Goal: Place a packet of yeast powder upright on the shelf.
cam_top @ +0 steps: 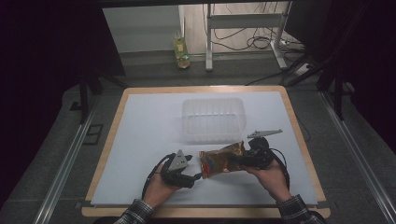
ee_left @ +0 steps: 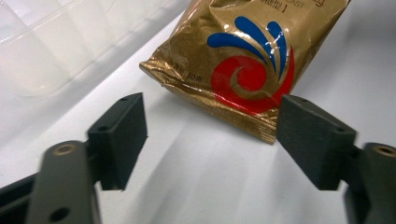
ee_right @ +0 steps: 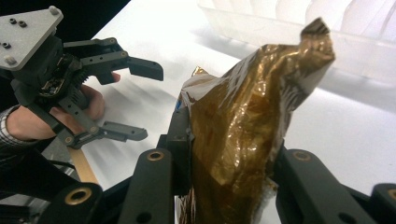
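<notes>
Now gold packet clamped in right tool; left tool agape just beside.

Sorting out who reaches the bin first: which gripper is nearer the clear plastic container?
Right. The right gripper, shut on the gold snack bag, sits just below the clear container's front edge. The left gripper, open, is farther down-left.

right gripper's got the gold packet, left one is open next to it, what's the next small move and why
Probably carry the gold packet forward and up over the clear plastic tub just beyond it. The right gripper is already clamped on the packet's crumpled end, with its far end lifted toward the tub in the right gripper view. The left gripper stands open beside it, holding nothing, so it need not help.
</notes>
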The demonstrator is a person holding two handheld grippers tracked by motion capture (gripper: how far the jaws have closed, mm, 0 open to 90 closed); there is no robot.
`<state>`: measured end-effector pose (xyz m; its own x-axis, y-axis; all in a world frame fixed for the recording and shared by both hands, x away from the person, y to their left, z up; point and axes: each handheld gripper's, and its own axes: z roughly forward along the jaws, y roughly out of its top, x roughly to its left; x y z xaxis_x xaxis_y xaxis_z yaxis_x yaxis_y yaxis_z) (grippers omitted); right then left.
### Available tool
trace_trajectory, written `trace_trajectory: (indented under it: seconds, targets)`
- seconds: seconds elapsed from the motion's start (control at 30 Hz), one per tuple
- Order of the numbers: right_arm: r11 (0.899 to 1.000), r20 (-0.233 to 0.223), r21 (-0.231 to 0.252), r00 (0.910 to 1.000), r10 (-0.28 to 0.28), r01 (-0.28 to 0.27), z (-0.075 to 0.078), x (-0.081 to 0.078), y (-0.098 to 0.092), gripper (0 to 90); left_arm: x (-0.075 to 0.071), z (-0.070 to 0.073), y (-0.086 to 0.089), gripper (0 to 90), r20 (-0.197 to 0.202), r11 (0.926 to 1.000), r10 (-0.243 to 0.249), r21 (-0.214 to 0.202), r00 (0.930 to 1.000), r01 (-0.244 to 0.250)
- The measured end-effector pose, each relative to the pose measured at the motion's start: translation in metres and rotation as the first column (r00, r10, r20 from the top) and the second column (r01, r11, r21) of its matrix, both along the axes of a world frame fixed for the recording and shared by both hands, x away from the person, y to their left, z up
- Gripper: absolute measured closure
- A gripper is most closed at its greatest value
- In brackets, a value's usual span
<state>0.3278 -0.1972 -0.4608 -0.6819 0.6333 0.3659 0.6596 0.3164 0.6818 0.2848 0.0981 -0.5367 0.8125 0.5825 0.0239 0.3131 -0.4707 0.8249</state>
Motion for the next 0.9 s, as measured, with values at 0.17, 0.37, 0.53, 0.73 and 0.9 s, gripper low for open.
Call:
trace_trajectory:
  seconds: [0.17,0.37,0.53,0.73,0.9]
  targets:
    - [1.000,0.020,-0.009,0.9998,-0.006,0.006,0.008,-0.001,-0.002,67.1,0.000,0.001,0.000,11.8,-0.003,0.9998,0.010,-0.016,0.9999,-0.010]
    - [0.999,0.015,-0.006,0.9990,-0.041,0.041,0.019,0.003,-0.008,67.3,-0.002,0.003,0.001,4.4,0.004,0.9994,-0.010,-0.034,0.9999,0.010]
    - [0.998,0.017,-0.010,0.9979,-0.062,0.062,0.028,0.006,-0.016,67.3,-0.003,0.002,0.000,3.4,0.023,0.9998,-0.017,-0.007,0.9996,0.017]
    - [0.995,-0.002,-0.004,0.9953,-0.097,0.097,0.036,0.013,-0.030,67.2,-0.004,0.000,-0.002,2.7,0.046,0.9995,-0.029,0.015,0.9985,0.029]
    - [0.992,0.002,0.002,0.9925,-0.123,0.123,0.047,0.019,-0.039,67.1,-0.004,-0.001,-0.002,2.6,0.045,0.9994,-0.030,0.018,0.9985,0.029]
